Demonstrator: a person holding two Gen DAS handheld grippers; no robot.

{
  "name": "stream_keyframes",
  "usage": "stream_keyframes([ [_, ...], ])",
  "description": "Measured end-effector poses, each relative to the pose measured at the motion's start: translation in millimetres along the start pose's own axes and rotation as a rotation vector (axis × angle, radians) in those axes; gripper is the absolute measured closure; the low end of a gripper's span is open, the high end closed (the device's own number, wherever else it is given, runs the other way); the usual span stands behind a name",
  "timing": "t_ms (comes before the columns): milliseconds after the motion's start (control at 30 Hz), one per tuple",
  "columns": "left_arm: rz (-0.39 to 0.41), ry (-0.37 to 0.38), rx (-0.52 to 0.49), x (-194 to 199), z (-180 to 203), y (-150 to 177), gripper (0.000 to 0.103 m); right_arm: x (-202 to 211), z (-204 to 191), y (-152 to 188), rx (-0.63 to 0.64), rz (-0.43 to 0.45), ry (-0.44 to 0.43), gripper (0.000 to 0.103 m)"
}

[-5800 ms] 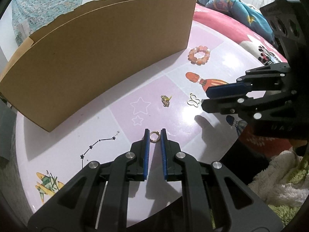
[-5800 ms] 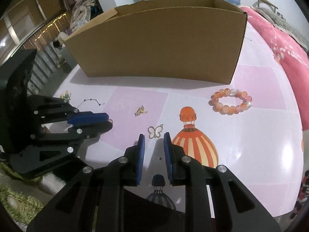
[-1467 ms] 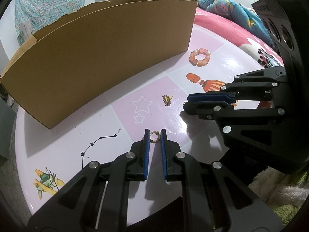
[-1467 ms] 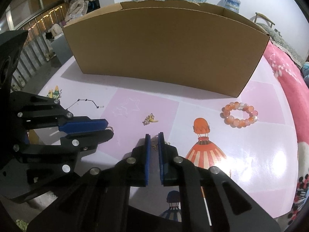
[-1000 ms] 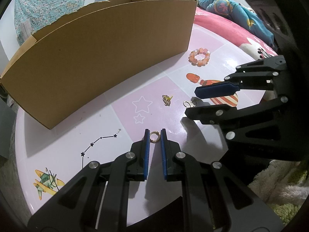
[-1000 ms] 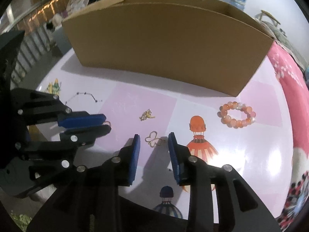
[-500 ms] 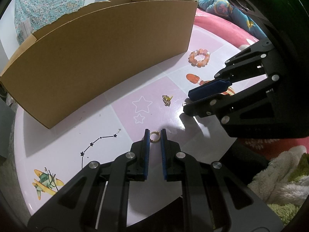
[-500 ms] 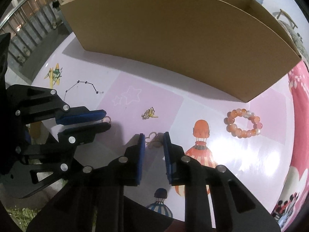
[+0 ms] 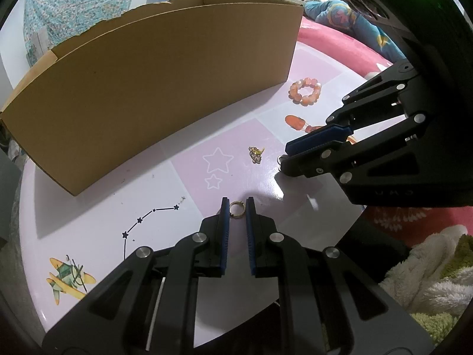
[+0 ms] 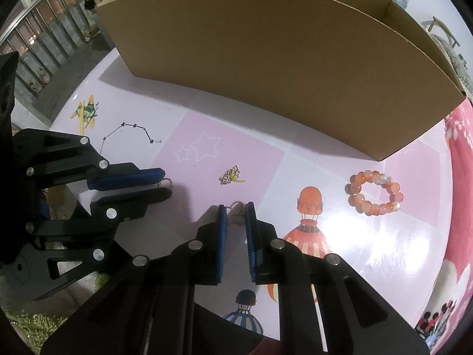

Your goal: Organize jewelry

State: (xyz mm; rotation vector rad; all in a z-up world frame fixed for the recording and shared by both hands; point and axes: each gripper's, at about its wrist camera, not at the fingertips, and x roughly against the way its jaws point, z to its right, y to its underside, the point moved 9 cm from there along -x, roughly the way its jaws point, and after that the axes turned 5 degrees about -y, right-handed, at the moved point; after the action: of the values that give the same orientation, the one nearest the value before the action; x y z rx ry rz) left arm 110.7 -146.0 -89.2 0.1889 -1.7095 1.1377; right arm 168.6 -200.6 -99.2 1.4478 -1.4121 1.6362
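Butterfly charm [image 9: 279, 158] mostly behind right gripper [image 9: 285, 155]

Looking forward along the left gripper [image 9: 237, 204] from low and close over the table [image 9: 88, 222], facing the cardboard box [image 9: 147, 82]. Looking along the right gripper [image 10: 236, 207] from slightly higher, also toward the box [image 10: 266, 44]. Sharing the bead bracelet [image 9: 305, 91] [image 10: 375, 191], the small charm [image 9: 256, 153] [image 10: 231, 175] and each other's gripper.

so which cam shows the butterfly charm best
The right wrist view: the butterfly charm sits between the right tongs, its gold wire loops visible. In the left wrist view only a small loop peeks out by the right tongs, the rest hidden.
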Motion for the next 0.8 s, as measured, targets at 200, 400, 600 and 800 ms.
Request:
stream_keyframes([
  [200,0.002,0.005,0.002,1.0,-1.9,1.4,0.093,6.3,2.8,1.8,-0.015,-0.001,-0.01,0.103],
  [400,0.002,-0.001,0.006,0.5,-3.7,1.3,0.093,18.0,14.5,2.5,-0.105,0.004,-0.039,0.099],
  [600,0.007,0.003,0.016,2.2,-2.9,1.2,0.093,16.2,22.4,12.8,-0.209,-0.033,-0.072,0.08],
  [800,0.008,0.007,0.016,4.8,-5.7,3.3,0.093,13.1,15.4,6.7,-0.178,-0.01,-0.029,0.08],
])
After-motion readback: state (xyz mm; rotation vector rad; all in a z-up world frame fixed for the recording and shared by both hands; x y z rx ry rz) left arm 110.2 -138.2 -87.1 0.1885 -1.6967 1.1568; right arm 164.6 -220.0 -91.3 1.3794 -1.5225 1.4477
